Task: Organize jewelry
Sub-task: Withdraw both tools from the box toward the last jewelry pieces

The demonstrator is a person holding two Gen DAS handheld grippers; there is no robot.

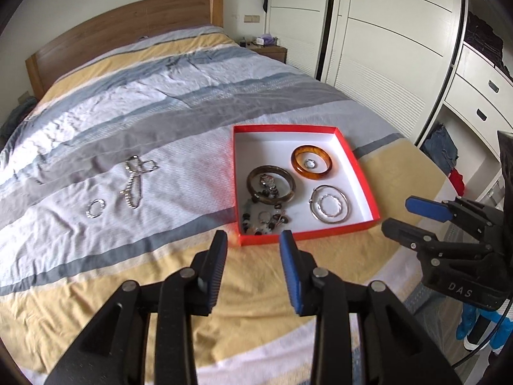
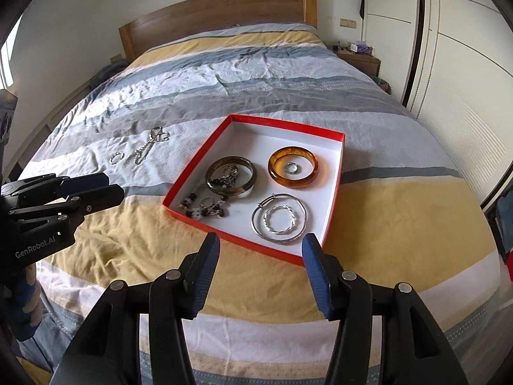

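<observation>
1. Both tools hover over the near end of the bed [image 2: 400,211], short of the jewelry, apparently poised between picks. The left gripper [image 1: 253,250] has its jaws parted with nothing between them. The right gripper [image 2: 261,250] has its jaws spread wider and is likewise empty.
2. The red box [image 2: 189,176], a shallow white-lined tray, lies flat on the bedspread, just beyond the right gripper, so that pieces can be dropped in from above.
3. Inside it, pieces look sorted by kind. An amber bangle [image 2: 293,184] sits far right with a small ring [image 2: 291,168] within its circle.
4. A dark bangle [image 2: 211,181] sits left of it, with a metal piece, hard to identify, inside it.
5. Near right, a silver bangle [image 2: 258,224] encircles a twisted silver ring [image 2: 279,219]. Near left lies a loose heap of dark beads and small rings [image 2: 205,208].
6. Outside the box, well to its left on the bedspread, lie a silver chain [image 1: 133,183] and a small silver hoop [image 1: 95,209]; these seem to be what remains to collect, closer to the left gripper.
</observation>
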